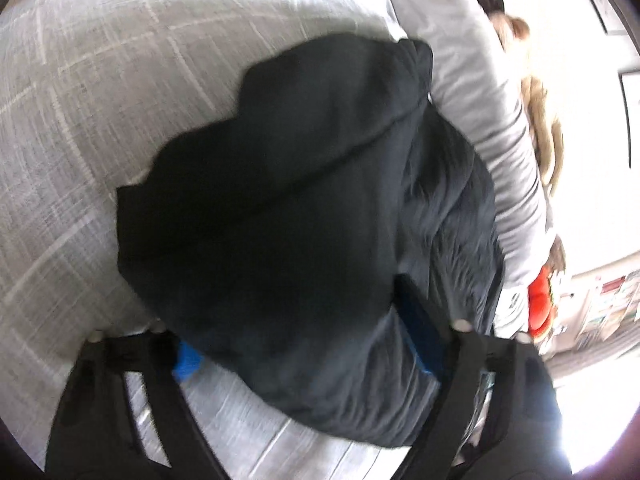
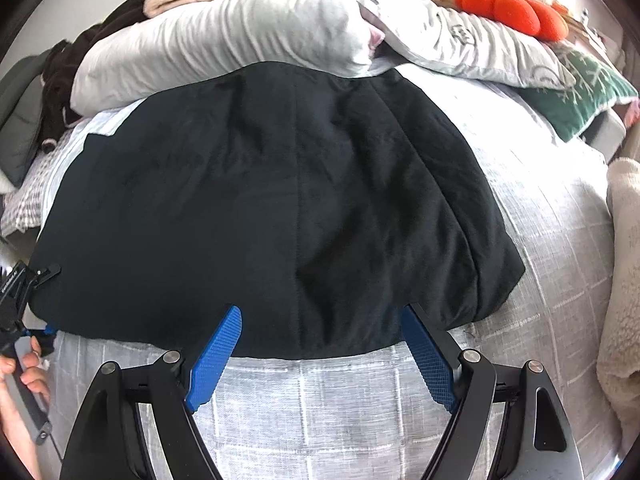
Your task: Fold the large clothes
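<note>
Garment: a large black garment (image 2: 276, 208) lies spread on a bed with a light grey checked cover (image 2: 328, 408); its near hem runs just ahead of the right claw, its far edge reaches the pillows.
Garment, left wrist view: the same black cloth (image 1: 280, 208) is bunched up between the left claw's fingers, one fold lying over another, the picture smeared.
Left claw (image 1: 308, 344): jaws partly apart, with the cloth filling the gap; a blue pad (image 1: 186, 360) shows at the left under the cloth and another at the right edge of the fold. Whether the pads press on the cloth I cannot tell.
Left claw, right wrist view: it sits at the far left edge (image 2: 16, 312) by the garment's near left corner, held by a hand (image 2: 24, 376).
Right claw (image 2: 320, 328): jaws wide, blue pads (image 2: 216, 356) clear of each other, tips at or just over the garment's near hem; nothing is gripped.
Pillows: a pale grey pillow (image 2: 224, 48) and a patterned grey one lie along the far side of the bed, touching the garment's far edge.
Far clutter: an orange plush toy (image 2: 512, 8) lies on the far right pillow; a green snowflake cushion (image 2: 580, 92) sits to the right; beige blankets lie behind.
Right edge: a cream fleece throw (image 2: 624, 280) hangs beside the bed.
</note>
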